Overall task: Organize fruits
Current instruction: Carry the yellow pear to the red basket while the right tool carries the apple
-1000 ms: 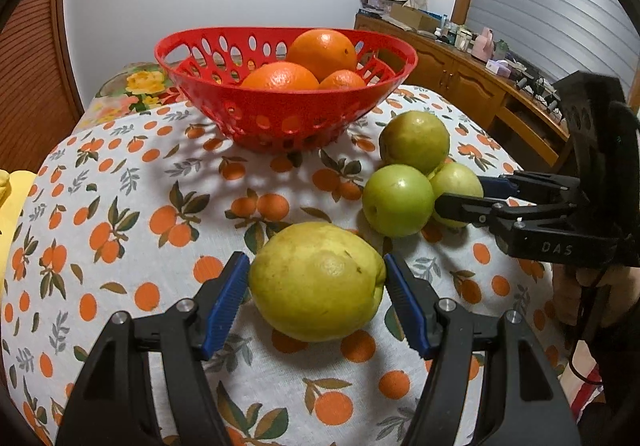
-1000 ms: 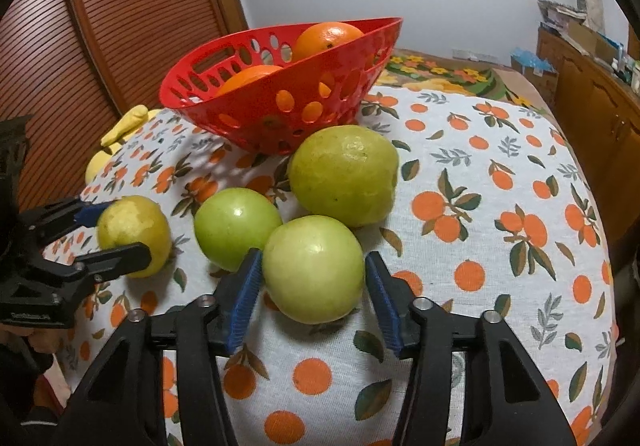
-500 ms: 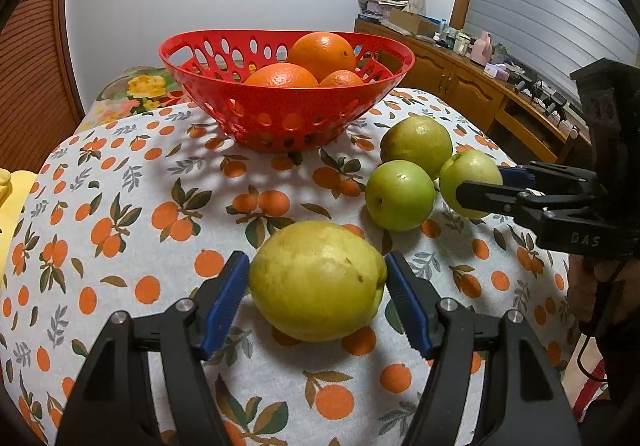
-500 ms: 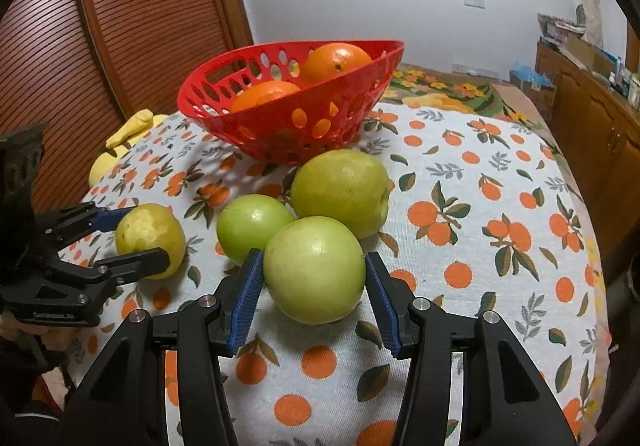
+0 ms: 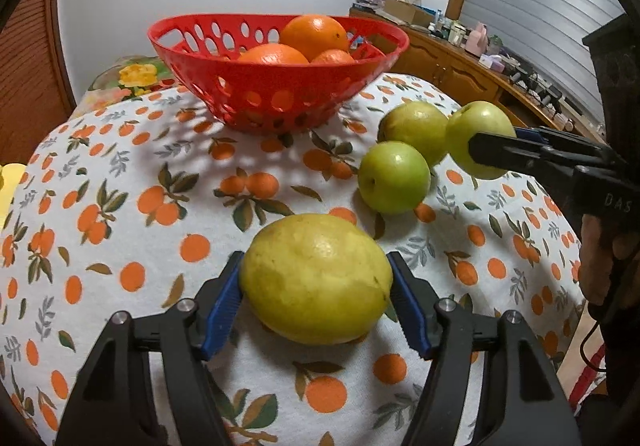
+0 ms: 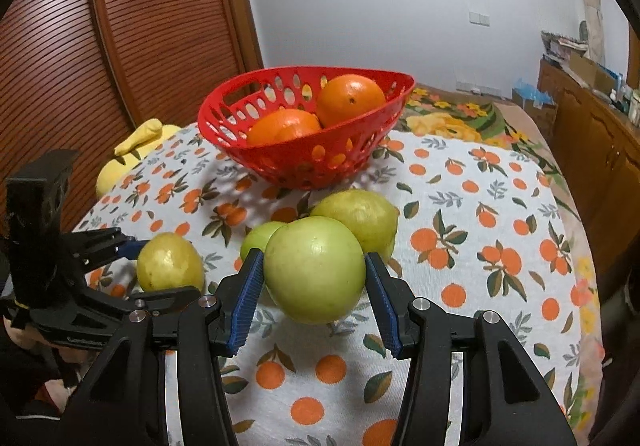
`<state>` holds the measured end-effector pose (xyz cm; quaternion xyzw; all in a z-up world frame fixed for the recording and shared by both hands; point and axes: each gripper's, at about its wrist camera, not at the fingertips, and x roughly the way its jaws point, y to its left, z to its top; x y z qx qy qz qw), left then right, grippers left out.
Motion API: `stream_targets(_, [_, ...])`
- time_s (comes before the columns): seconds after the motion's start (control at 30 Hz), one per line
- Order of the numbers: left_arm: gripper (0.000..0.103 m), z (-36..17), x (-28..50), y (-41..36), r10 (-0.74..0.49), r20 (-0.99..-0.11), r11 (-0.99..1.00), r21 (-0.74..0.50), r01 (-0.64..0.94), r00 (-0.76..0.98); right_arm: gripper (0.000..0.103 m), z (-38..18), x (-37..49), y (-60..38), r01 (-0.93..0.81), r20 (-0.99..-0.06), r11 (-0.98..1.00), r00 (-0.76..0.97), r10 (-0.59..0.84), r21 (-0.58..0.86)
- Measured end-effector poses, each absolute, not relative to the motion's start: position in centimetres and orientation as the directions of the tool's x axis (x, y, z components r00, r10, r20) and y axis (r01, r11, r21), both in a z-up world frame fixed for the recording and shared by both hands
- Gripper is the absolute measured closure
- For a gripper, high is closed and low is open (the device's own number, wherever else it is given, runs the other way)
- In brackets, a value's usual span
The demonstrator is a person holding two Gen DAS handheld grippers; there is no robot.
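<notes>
My left gripper (image 5: 316,298) is shut on a yellow-green pear (image 5: 316,278) and holds it just above the cloth. My right gripper (image 6: 314,288) is shut on a green apple (image 6: 314,270), lifted off the table; the apple also shows in the left wrist view (image 5: 478,134). A second green apple (image 5: 394,177) and a larger yellow-green fruit (image 5: 414,128) lie on the table. A red basket (image 5: 276,62) with three oranges (image 5: 314,36) stands at the far side.
The round table (image 5: 120,206) has an orange-print cloth. A yellow soft object (image 6: 132,150) lies at its left edge by a wooden slatted door. A wooden sideboard (image 5: 460,70) with clutter runs along the right wall.
Both grippers have risen with their fruit. The green apple has left the table and moved up and away from the other two fruits. The pear has lifted slightly.
</notes>
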<state>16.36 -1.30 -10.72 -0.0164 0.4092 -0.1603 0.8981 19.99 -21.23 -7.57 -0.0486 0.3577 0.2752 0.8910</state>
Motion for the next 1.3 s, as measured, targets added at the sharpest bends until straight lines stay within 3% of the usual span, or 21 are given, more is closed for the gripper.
stream_targets(0.6, [0.035,-2.9,19.6,1.0,-0.311,-0.623,0.949,-0.168,0.265,0.718,0.051,-2.9,23.5,-20.1,-0.559,-0.607,0.822,0.617,0.501,0.11])
stream_targets(1.3, [0.035,-2.6,27.5,1.1,-0.277,-0.608,0.958,-0.115,0.262,0.744,0.051,-3.0,28.6,-19.0,-0.581,-0.586,0.805,0.613,0.53,0.12])
